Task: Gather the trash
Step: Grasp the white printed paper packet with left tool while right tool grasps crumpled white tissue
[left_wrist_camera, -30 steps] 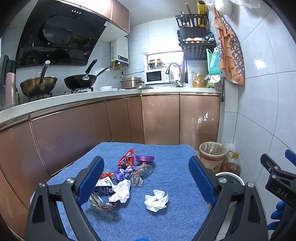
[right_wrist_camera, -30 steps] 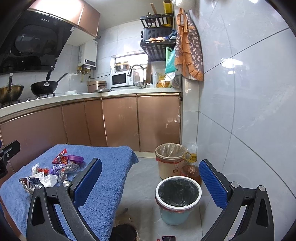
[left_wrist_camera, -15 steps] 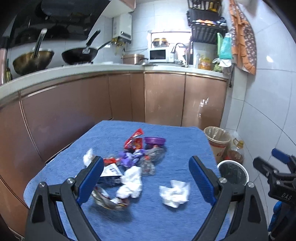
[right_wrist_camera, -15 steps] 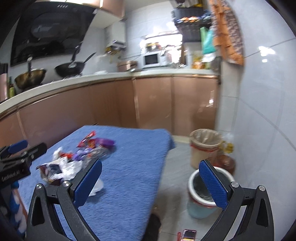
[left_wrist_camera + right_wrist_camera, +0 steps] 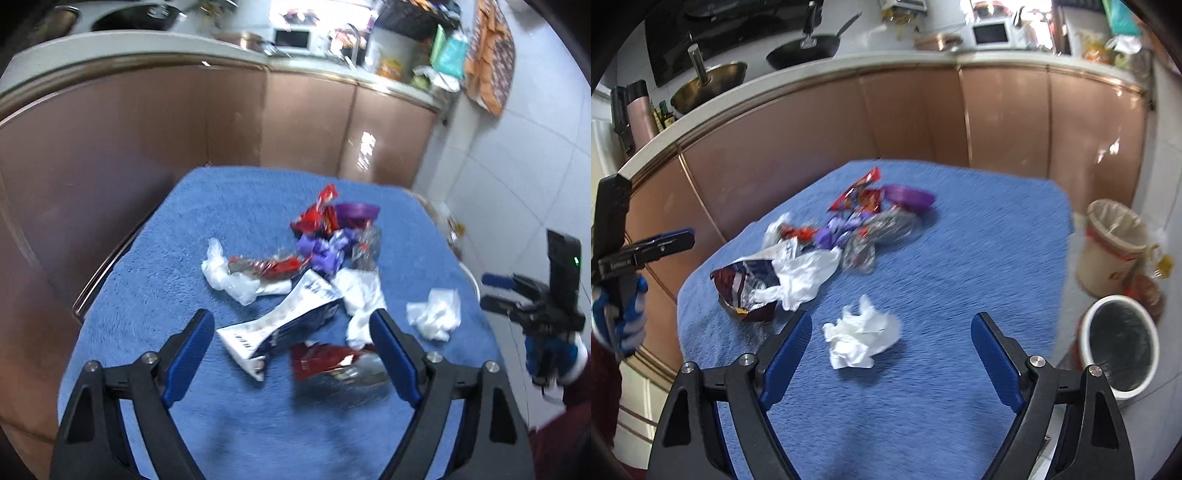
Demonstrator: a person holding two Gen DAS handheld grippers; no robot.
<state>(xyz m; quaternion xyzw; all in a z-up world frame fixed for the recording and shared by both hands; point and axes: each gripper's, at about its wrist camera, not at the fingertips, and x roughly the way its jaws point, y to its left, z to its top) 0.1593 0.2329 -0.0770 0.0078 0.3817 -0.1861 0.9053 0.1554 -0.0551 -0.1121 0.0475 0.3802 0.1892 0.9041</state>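
Trash lies in a heap on a blue towel-covered table (image 5: 155, 295) (image 5: 979, 240): red wrappers (image 5: 317, 214), a purple lid (image 5: 908, 195), purple foil, white tissues and a white-and-dark snack bag (image 5: 280, 325) (image 5: 746, 277). My left gripper (image 5: 291, 332) hovers over the snack bag and a red foil wrapper (image 5: 325, 362); its jaws are closing, pads clear of both. A crumpled tissue (image 5: 862, 338) (image 5: 436, 314) lies apart, between my right gripper's (image 5: 892, 332) closing jaws, untouched. Each gripper shows at the edge of the other's view.
A white bin with a black liner (image 5: 1119, 347) stands on the floor right of the table, a beige bin (image 5: 1112, 247) behind it. Brown kitchen cabinets (image 5: 849, 122) run behind the table, with pans on the counter. A tiled wall (image 5: 517, 166) is at the right.
Both grippers have tipped downward and moved in over the table. The right view swung left from the bins to the tissue. Both pairs of jaws have narrowed slightly.
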